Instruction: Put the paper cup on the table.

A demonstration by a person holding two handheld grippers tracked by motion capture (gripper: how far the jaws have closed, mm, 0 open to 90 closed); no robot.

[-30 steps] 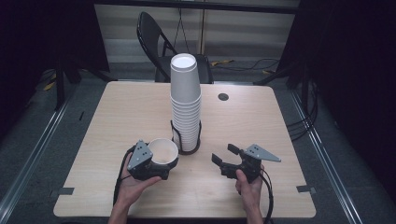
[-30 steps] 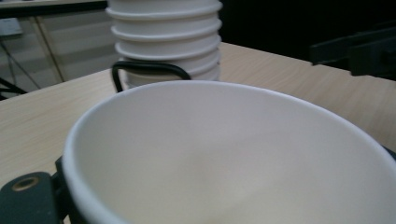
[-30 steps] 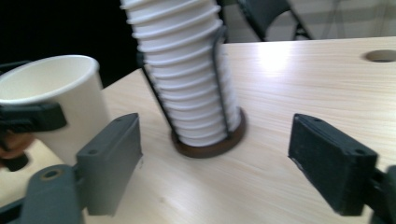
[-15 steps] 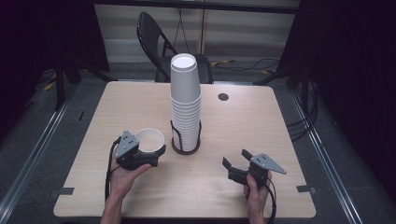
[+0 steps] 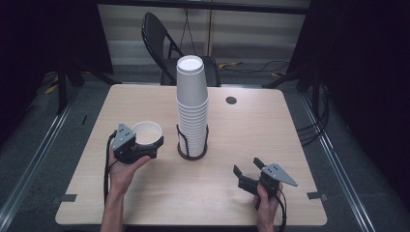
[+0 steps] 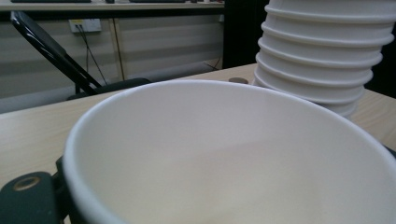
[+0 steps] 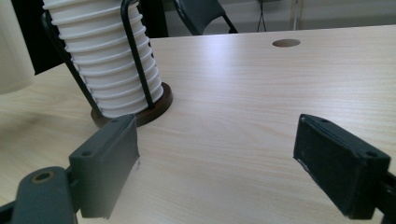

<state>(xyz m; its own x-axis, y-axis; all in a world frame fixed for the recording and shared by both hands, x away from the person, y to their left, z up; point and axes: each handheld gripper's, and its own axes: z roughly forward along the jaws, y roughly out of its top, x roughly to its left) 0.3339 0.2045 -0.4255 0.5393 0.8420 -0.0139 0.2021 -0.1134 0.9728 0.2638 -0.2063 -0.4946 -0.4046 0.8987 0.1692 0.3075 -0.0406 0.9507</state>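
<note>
White paper cup (image 5: 146, 133) upright within left gripper (image 5: 145, 147) jaws

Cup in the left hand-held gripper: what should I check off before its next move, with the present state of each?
1. Cup gripped by left hand-held gripper: ok, jaws around it, mouth up.
2. Cup clear of the stack: ok, a gap shows in the high view.
3. Cup empty: ok, left gripper view shows a bare inside.
4. Stack seated in its holder: ok, upright.
5. Right hand-held gripper free: ok, open, holding nothing.
6. Cup off the table: cannot tell.
</note>
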